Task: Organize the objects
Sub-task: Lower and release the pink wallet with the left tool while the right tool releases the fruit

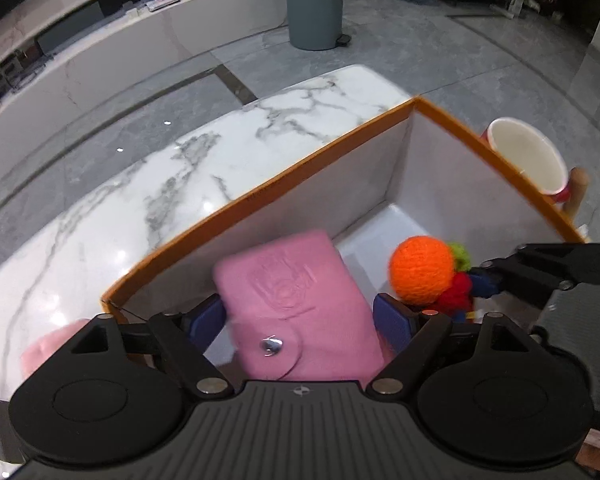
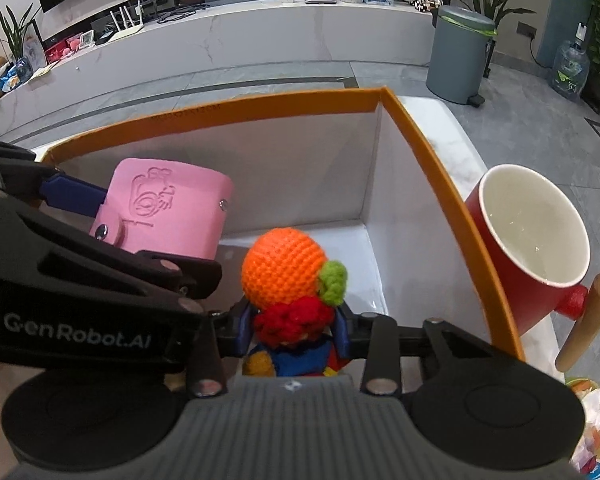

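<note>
My left gripper (image 1: 300, 320) is shut on a pink snap wallet (image 1: 296, 304) and holds it over the open orange-rimmed box (image 1: 260, 196). The wallet also shows in the right wrist view (image 2: 168, 216), above the box's white inside. My right gripper (image 2: 296, 328) is shut on a crocheted doll (image 2: 288, 280) with an orange head, green tuft and red collar, held inside the box (image 2: 428, 160) beside the wallet. The doll also shows in the left wrist view (image 1: 424, 272), to the right of the wallet.
The box stands on a white marble table (image 1: 180, 184). A red mug (image 2: 532, 248) with a wooden handle stands just outside the box's right wall. A grey pedal bin (image 2: 460, 56) is on the floor beyond. Something pink (image 1: 48, 348) lies left of the box.
</note>
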{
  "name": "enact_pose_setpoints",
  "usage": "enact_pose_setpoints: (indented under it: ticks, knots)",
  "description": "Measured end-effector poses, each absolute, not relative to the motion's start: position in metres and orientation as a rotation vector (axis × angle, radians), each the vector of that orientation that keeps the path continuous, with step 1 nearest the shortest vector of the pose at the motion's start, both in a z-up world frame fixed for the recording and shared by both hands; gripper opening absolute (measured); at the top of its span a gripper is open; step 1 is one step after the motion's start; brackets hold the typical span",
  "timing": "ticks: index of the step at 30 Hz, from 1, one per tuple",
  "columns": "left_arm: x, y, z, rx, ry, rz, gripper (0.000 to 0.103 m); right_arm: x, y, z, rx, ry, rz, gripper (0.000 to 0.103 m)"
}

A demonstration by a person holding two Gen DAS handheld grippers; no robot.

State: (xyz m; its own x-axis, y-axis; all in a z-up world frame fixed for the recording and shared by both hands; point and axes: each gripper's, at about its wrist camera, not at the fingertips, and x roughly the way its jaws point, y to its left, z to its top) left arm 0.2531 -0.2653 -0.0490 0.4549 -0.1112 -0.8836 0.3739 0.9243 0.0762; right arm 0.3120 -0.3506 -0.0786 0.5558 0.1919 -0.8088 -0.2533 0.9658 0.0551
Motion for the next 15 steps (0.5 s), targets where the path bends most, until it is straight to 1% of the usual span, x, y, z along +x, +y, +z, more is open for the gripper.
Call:
enact_pose_setpoints:
  ticks: [2,4,15]
  knots:
    - [0.2528,-0.2673,-0.0516,0.316,1.054,-0.290,0.096,0.3128,-0.3493,-0.0807,-0.078,0.954,0.265,0.045]
    - [0.2526,-0.2680,-0.0524,0.326,1.049,-0.282,0.096,0.3132,-0.3467,-0.0835,-0.092,0.964,0.261,0.047]
    - [0.2506,-0.2668,-0.0499,0.334,1.053,-0.269,0.095,0.3140,-0.3475,-0.0856,-0.101,0.967,0.254,0.049]
